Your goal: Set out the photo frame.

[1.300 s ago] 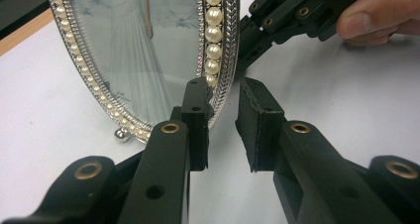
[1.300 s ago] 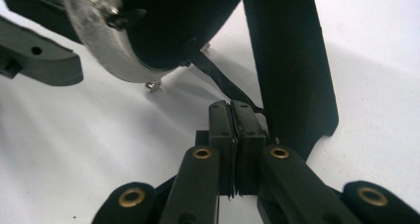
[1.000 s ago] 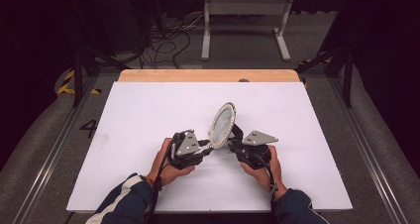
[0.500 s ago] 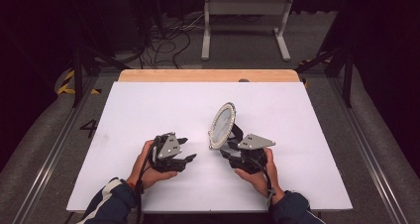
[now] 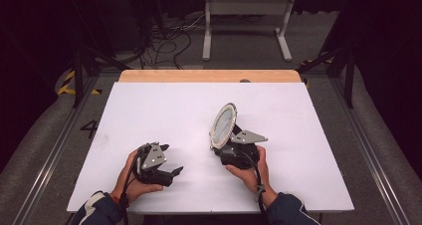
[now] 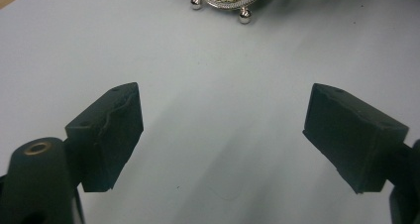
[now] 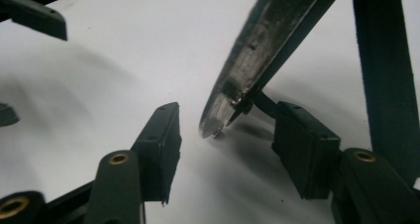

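Oval pearl-rimmed mirror [image 5: 222, 125] standing on edge on the white worktop [image 5: 149, 110], at twelve o'clock between the parted, just-opened right tongs [image 5: 217, 148], pads clear of it; empty left tongs [image 5: 175, 171], likewise just opened, lie well apart at its eight o'clock

left gripper [image 5: 169, 172] drawn back from oval frame [image 5: 222, 125], both grippers' jaws just opening, frame released

the oval frame's edge [image 7: 257, 55] stands tilted on the white table [image 7: 124, 60] between parted jaws, touching neither.
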`<state>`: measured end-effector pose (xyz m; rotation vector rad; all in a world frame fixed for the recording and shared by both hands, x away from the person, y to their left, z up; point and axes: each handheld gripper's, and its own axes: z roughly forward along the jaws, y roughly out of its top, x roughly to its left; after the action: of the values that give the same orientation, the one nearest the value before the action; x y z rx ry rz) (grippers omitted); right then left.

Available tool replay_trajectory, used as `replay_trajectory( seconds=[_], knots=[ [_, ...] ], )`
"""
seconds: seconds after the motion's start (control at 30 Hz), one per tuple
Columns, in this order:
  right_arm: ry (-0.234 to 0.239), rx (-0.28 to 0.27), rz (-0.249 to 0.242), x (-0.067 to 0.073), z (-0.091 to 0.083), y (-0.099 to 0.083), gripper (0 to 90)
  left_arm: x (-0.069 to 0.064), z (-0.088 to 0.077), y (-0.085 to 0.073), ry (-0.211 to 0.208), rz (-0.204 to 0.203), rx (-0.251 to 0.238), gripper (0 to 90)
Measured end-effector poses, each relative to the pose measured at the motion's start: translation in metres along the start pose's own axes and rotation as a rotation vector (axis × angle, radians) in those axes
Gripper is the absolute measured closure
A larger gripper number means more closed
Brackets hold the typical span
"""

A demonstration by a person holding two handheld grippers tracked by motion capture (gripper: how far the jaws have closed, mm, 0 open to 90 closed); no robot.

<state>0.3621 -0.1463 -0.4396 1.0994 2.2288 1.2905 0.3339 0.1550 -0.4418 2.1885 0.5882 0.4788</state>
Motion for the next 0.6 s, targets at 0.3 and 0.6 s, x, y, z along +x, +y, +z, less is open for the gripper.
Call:
replay_trajectory(
  seconds=[0.3, 0.6],
  knots=[
    [-0.016, -0.03, 0.056, 0.004, 0.015, 0.0, 54.3, -0.002, 0.007, 0.001, 0.007, 0.017, 0.033, 14.7],
    [-0.034, -0.027, 0.071, 0.002, 0.017, -0.002, 63.8, 0.0, 0.008, 0.0, -0.005, 0.015, 0.038, 15.7]
  ],
)
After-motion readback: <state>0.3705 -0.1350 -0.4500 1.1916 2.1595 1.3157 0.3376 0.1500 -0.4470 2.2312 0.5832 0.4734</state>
